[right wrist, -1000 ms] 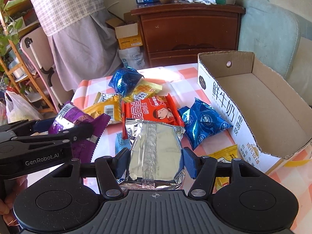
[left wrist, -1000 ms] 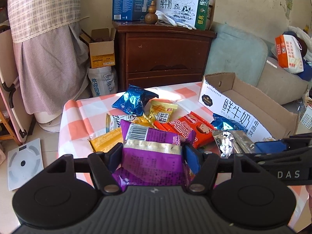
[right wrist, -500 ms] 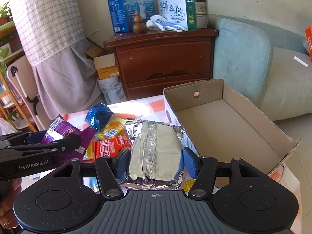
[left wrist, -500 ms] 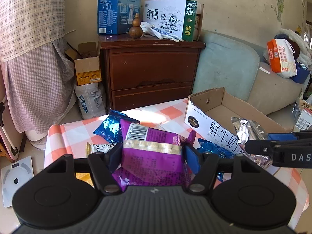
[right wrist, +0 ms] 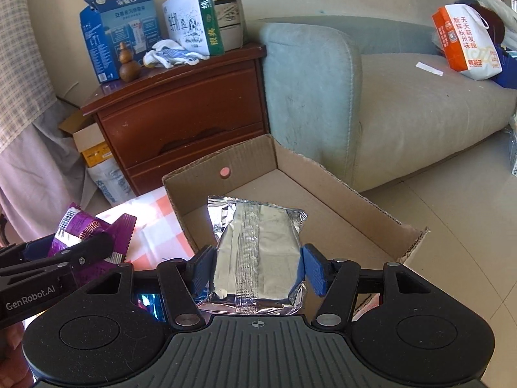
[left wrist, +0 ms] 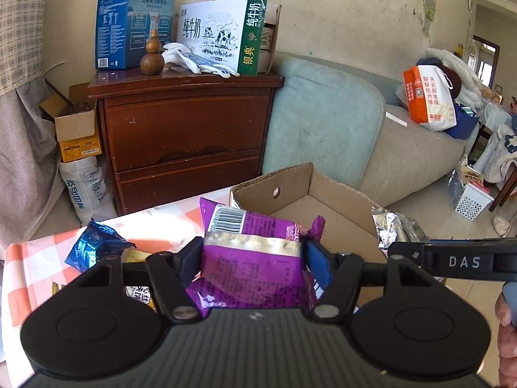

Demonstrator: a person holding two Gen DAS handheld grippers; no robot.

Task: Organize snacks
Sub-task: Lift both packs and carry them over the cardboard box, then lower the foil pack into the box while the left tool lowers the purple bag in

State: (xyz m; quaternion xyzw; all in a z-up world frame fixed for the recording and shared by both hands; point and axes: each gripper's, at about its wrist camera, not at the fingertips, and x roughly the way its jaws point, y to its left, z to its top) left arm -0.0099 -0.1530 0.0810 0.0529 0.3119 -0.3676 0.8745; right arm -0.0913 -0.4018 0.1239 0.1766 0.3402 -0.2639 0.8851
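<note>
Packets (left wrist: 255,258) now nearer cardboard box (right wrist: 323,200)

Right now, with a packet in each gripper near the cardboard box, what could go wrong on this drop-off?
1. The left gripper and right gripper head for the same cardboard box side by side; they might knock together.
2. The purple packet appears short of the box's near wall, so an early release could drop it on the checked tablecloth.
3. The silver foil packet looks slick and is pinched by its edges; it may slip.
</note>
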